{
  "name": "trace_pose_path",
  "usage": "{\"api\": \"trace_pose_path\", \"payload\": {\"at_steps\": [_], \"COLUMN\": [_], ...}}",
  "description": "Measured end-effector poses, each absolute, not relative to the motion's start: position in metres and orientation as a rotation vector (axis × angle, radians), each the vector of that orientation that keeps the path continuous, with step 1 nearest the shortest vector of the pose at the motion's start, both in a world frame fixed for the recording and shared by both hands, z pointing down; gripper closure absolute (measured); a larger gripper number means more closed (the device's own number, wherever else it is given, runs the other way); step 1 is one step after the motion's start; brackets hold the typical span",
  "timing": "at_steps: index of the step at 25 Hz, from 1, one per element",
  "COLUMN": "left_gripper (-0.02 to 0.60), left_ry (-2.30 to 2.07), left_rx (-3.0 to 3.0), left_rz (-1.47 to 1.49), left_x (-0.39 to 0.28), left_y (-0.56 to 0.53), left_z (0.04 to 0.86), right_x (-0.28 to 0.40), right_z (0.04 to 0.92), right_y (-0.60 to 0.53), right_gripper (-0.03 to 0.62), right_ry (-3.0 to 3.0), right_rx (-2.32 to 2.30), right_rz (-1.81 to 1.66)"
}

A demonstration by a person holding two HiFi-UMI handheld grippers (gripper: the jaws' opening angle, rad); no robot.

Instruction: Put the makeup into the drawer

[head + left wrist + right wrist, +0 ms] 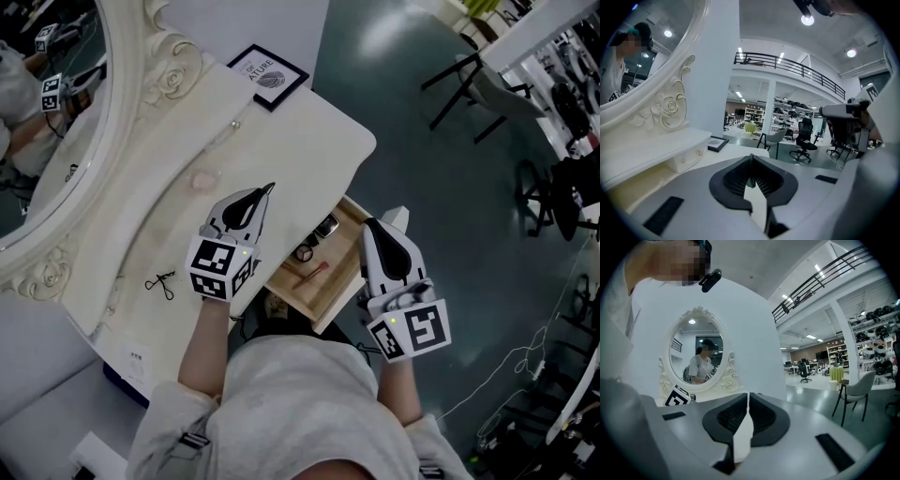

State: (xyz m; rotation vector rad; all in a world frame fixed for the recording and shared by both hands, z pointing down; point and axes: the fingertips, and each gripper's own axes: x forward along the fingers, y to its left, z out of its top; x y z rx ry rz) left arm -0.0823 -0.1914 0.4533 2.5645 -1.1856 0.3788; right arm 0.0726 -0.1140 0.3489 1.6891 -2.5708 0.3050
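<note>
The vanity's wooden drawer stands pulled out below the white tabletop. Inside lie a dark compact, a round ring-shaped item and a red-tipped pencil. A black eyelash curler rests on the tabletop near its front left edge. My left gripper hovers over the tabletop just left of the drawer, shut with nothing between its jaws. My right gripper hangs right of the drawer, off the table's edge; it is shut and holds nothing.
An oval white-framed mirror stands at the table's back, with a framed picture by the far corner. A small knobbed drawer sits under the mirror shelf. Chairs stand on the grey floor beyond.
</note>
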Motion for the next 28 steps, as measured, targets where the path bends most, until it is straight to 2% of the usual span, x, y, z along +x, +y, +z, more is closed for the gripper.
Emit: {"api": "trace_pose_path", "payload": {"at_steps": [16,28], "left_gripper": [0.551,0.551], "left_ry": [-1.159,-1.105], "left_rx": [2.701,2.766], "left_rz": [0.124,0.040], "left_x": [-0.089,-0.096], "left_y": [-0.150,-0.112], "left_z": [0.381,0.355], "right_x": [0.072,0.069], "right_z": [0.332,0.311], "right_y": [-0.080,-0.043], "right_gripper": [0.566,0.566], "right_ry": [-2.550,-2.550], "right_rx": [1.782,1.869], "right_rz": [0.233,0.171]}}
